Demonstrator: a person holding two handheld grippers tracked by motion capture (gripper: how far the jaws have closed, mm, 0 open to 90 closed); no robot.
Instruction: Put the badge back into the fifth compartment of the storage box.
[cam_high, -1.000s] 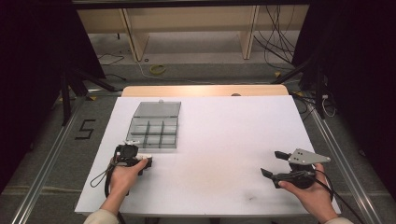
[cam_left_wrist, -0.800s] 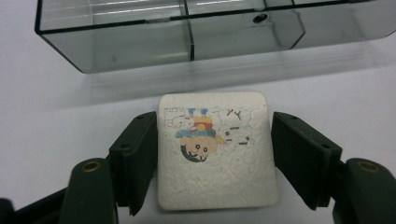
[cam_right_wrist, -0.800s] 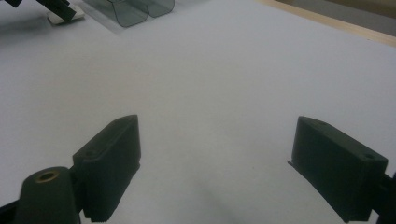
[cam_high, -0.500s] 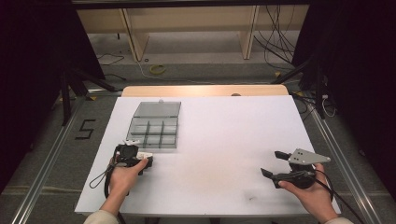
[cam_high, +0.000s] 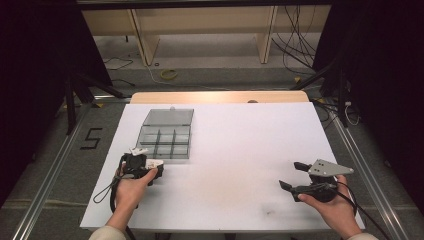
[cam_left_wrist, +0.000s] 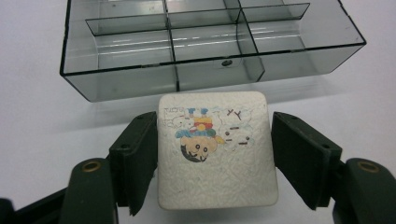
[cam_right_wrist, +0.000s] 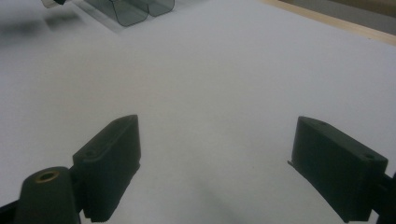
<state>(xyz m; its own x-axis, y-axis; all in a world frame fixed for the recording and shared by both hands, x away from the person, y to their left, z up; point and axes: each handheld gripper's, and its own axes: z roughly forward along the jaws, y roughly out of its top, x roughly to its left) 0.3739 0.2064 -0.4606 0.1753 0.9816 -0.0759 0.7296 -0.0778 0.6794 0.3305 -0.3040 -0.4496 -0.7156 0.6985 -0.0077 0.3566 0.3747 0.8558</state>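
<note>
I'm looking down on the white table (cam_high: 240, 150), the biggest thing here, running from the near edge up to a wooden strip at the far side. On its left half sits the clear compartment box (cam_high: 166, 135) — smoky grey plastic, lid swung open behind it, dividers cutting it into small cells. In the left gripper view the box (cam_left_wrist: 210, 42) lies just ahead of my jaws, and the cells I can see hold nothing.

My left gripper (cam_high: 145, 166) is at the box's near left corner, just beside it. It is clamped on a white square eraser (cam_left_wrist: 215, 154): the left jaw lies flat against one side, the right jaw meets the other side, and the eraser fills the span between them. Its top face carries a small cartoon print, upside down from where I sit, and the surface looks rough and worn. The eraser's front edge is near the box's front wall but apart from it. I cannot tell whether it rests on the table.

My right gripper (cam_high: 300, 176) is well away, at the table's near right. Its jaws stand wide apart — in the right gripper view there is bare table between them (cam_right_wrist: 215, 154).
</note>
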